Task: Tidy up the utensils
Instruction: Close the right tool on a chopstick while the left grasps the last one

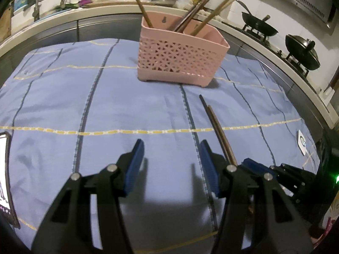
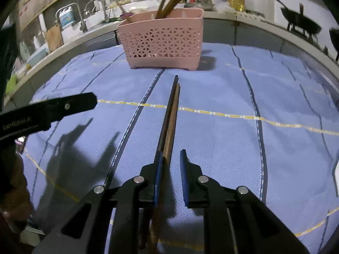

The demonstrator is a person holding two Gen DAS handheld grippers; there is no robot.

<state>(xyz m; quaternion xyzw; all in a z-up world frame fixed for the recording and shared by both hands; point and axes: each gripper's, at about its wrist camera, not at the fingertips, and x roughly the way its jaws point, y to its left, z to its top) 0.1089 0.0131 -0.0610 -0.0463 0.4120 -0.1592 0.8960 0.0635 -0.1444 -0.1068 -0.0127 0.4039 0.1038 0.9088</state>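
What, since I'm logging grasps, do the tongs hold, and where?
Nothing gripped: right tongs straddle the chopsticks toward their near end, one pad clear; left tongs empty.

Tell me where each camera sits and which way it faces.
Left wrist: on the left gripper, angled down over the blue cloth toward the pink holder; right gripper at right.
Right wrist: on the right gripper, along the chopsticks toward the holder; left gripper finger at left.
Shared: holder, chopsticks, cloth.
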